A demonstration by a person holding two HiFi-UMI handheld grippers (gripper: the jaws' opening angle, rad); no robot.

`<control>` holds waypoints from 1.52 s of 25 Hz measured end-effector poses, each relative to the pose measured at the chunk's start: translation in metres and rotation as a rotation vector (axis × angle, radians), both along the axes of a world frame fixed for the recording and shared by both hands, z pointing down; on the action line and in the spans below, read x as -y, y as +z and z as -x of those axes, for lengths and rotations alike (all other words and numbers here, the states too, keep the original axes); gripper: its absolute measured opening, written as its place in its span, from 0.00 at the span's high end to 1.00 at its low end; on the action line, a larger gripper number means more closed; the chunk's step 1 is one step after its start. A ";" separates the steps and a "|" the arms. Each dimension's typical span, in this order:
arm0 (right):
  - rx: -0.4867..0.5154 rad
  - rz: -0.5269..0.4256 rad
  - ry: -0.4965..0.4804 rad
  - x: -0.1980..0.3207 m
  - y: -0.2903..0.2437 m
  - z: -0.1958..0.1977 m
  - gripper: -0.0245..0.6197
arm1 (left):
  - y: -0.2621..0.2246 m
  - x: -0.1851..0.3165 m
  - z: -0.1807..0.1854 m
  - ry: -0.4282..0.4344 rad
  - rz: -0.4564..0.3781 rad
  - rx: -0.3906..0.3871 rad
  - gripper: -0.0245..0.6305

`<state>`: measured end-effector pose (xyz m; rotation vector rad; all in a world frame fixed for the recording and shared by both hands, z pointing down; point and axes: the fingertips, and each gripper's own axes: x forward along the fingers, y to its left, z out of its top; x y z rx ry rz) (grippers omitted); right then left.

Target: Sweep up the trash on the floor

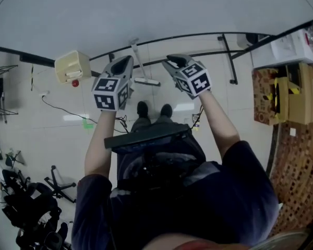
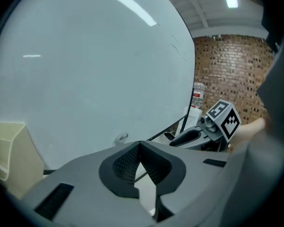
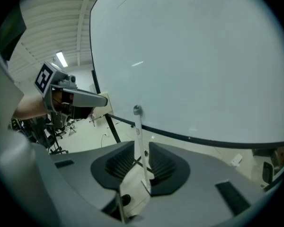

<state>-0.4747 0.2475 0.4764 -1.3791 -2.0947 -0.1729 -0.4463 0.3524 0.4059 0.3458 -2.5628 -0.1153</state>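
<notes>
Now left gripper (image 2: 140, 144) closed — right gripper (image 3: 141, 150) parted

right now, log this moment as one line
left gripper: fingers shut, empty | right gripper: fingers apart, lined up on white handle, not gripping | handle upright by whiteboard

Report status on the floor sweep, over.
Left gripper shut, empty. Right gripper open, empty, aimed at broom, not yet gripped. Green scrap on floor, unswept. Nothing seen blocking the broom.
</notes>
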 end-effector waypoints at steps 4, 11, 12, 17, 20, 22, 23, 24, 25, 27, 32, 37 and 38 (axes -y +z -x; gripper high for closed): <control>-0.012 0.022 0.001 -0.005 -0.020 -0.003 0.80 | -0.026 0.009 -0.004 0.024 -0.036 -0.009 0.95; 0.015 -0.021 -0.004 -0.014 -0.047 -0.024 0.83 | -0.052 0.010 -0.024 0.093 -0.024 0.032 0.95; 0.022 -0.023 -0.003 -0.014 -0.050 -0.032 0.85 | -0.053 0.010 -0.031 0.103 -0.027 0.035 0.95; 0.065 -0.039 0.038 -0.011 -0.066 -0.081 0.95 | -0.062 0.009 -0.079 0.160 -0.039 0.066 0.95; 0.062 -0.027 0.076 -0.014 -0.076 -0.119 0.95 | -0.072 -0.004 -0.116 0.177 -0.068 0.104 0.95; 0.059 -0.022 0.107 -0.015 -0.083 -0.140 0.95 | -0.077 -0.013 -0.136 0.189 -0.091 0.125 0.95; 0.061 -0.021 0.122 -0.015 -0.086 -0.148 0.95 | -0.079 -0.015 -0.143 0.195 -0.102 0.132 0.95; 0.065 -0.020 0.136 -0.014 -0.089 -0.156 0.95 | -0.080 -0.016 -0.150 0.203 -0.113 0.138 0.95; 0.070 -0.022 0.147 -0.012 -0.092 -0.164 0.95 | -0.081 -0.013 -0.156 0.215 -0.125 0.140 0.95; 0.091 -0.032 0.160 -0.006 -0.096 -0.179 0.95 | -0.082 -0.003 -0.166 0.247 -0.142 0.142 0.95; 0.114 -0.027 0.171 0.018 -0.106 -0.212 0.95 | -0.094 0.026 -0.194 0.289 -0.129 0.160 0.95; 0.103 0.026 0.177 0.042 -0.110 -0.231 0.95 | -0.113 0.043 -0.213 0.281 -0.105 0.166 0.95; 0.098 0.035 0.178 0.049 -0.109 -0.233 0.95 | -0.118 0.048 -0.213 0.276 -0.098 0.172 0.95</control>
